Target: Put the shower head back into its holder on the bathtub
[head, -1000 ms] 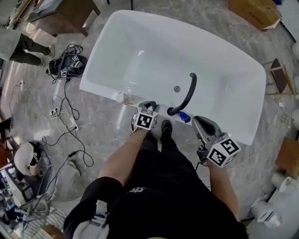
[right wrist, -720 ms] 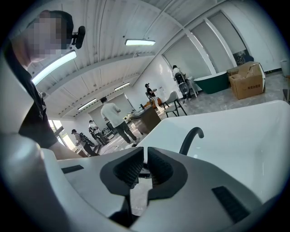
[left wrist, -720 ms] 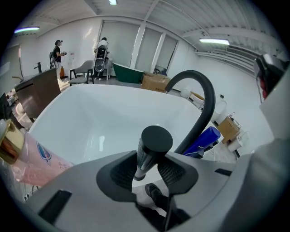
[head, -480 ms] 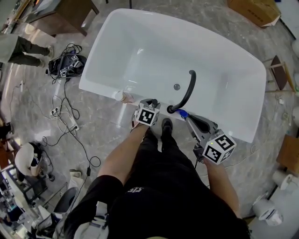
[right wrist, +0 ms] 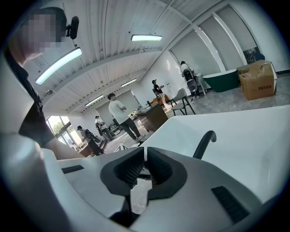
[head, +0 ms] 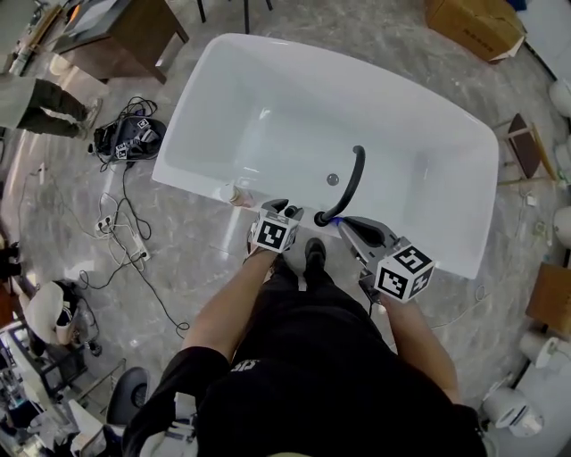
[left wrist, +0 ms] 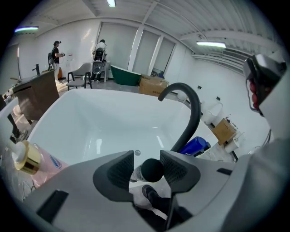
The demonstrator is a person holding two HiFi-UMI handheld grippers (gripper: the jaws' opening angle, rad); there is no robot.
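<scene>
Below the head camera, a white bathtub (head: 192,125) stands on a grey, marble-patterned floor (head: 178,259). A black curved spout (head: 350,181) rises from the near rim, and the drain (head: 332,179) sits just beside it in the basin. Loose cables (head: 120,228) trail over the floor at the left. A brown table (head: 125,31) stands beyond them, and a cardboard box (head: 473,22) lies at the far right. A bottle with a gold cap (head: 230,193) rests on the near rim. Both tools hover over that rim, the left tool (head: 281,206) left of the spout's base and the right tool (head: 346,223) just right of it.

Seen from the left gripper view, the left tool (left wrist: 147,158) is releasing, its jaws spreading wide. The shower head (left wrist: 152,169) sits low between them on the tub's rim, showing its black rounded end, and the pads do not pinch it. The spout arches up just to the right, with a blue bottle (left wrist: 195,146) behind its base. Past the tub is a large white room with ceiling strip lights, chairs and people at the far wall.

Seen from the right gripper view, the right tool (right wrist: 146,156) is clenched to a thin slit, with nothing gripped. The tub's white rim and the spout lie beyond it. Farther back, several people stand by desks, and a green tub (right wrist: 222,79) stands near tall windows.
</scene>
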